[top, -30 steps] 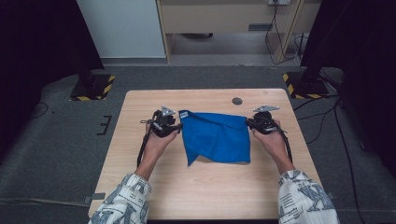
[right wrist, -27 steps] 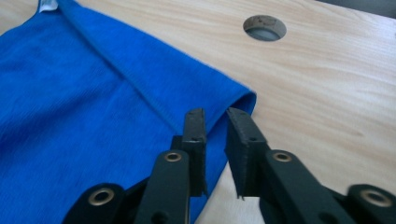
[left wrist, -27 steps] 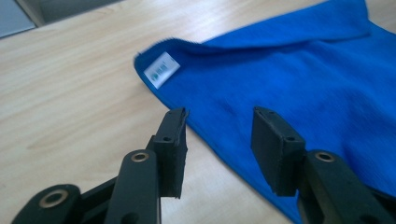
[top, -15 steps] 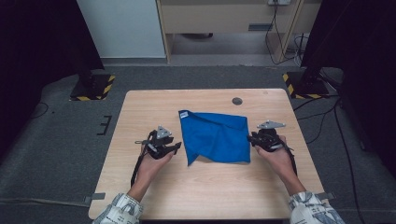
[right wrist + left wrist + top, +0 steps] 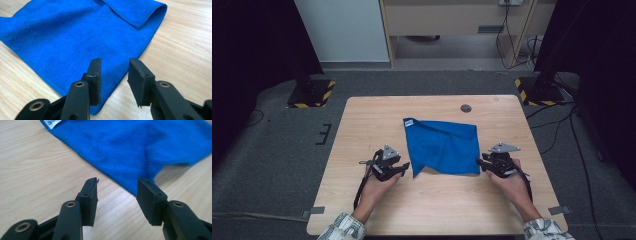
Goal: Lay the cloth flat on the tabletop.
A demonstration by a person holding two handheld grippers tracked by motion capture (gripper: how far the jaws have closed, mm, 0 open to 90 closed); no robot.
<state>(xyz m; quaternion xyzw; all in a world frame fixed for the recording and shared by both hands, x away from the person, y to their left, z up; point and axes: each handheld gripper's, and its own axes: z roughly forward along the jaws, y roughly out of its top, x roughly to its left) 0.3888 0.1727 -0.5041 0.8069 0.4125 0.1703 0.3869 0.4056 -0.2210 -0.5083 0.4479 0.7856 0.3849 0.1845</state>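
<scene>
A blue cloth [image 5: 442, 145] lies on the wooden table [image 5: 362, 125], with one far edge folded over and a white tag [image 5: 408, 121] at its far left corner. My left gripper [image 5: 406, 168] rests low by the cloth's near left corner. Its jaws have just been opening and nothing sits between them. In the left gripper view the cloth [image 5: 140, 147] ends just past the left gripper [image 5: 117, 182]. My right gripper [image 5: 482, 162] is at the near right corner, its jaws also just opening. The cloth [image 5: 75, 35] passes under one jaw of the right gripper [image 5: 115, 62], untouched by the pads.
A small dark round plug [image 5: 466, 108] sits in the table near its far edge. Stands with yellow and black striped bases [image 5: 312, 95] [image 5: 537, 92] flank the table's far corners. Cables [image 5: 572, 130] run over the grey floor at the right.
Both hands have drawn back toward the table's near edge, from the cloth's far corners to its near corners. The cloth has stayed where it lay.
</scene>
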